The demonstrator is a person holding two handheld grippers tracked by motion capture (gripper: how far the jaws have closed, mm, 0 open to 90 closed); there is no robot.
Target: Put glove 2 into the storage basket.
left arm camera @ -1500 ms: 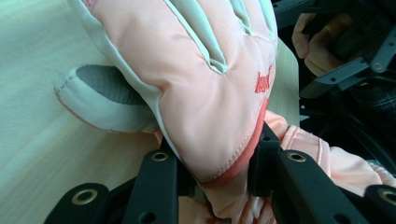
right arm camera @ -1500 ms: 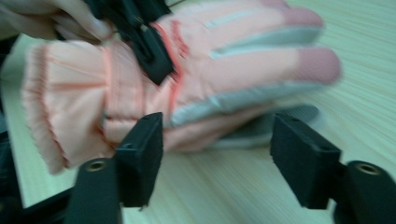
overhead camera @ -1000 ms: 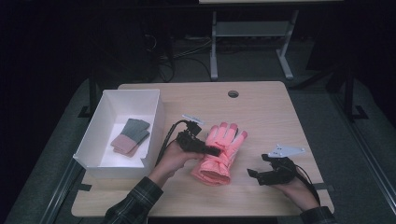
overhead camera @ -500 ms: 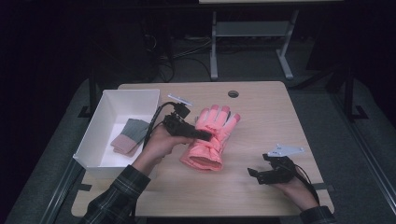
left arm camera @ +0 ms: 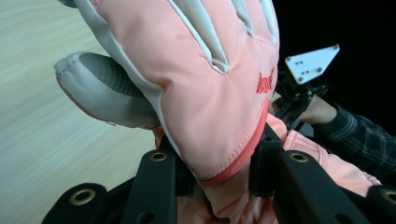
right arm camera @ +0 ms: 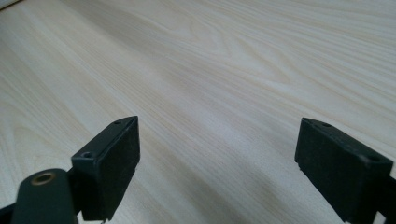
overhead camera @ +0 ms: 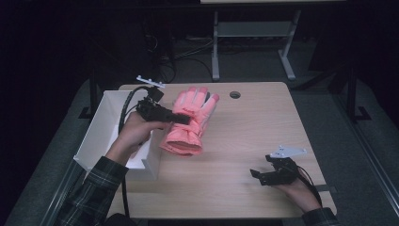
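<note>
Left tool (overhead camera: 181, 120) clamped on pink glove (overhead camera: 190, 117), held lifted just right of the white box (overhead camera: 101, 125). Box contents hidden behind the arm. Right tool (overhead camera: 256, 175) released, well right of box, on the surface (overhead camera: 244, 136).

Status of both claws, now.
Left claw: shut on the glove.
Right claw: open, nothing in it, over the table.

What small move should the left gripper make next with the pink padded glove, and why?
Probably carry it left over the white rectangular box: the left gripper clamps the pink padded glove lifted beside that box, while the right gripper rests open on the table.
</note>
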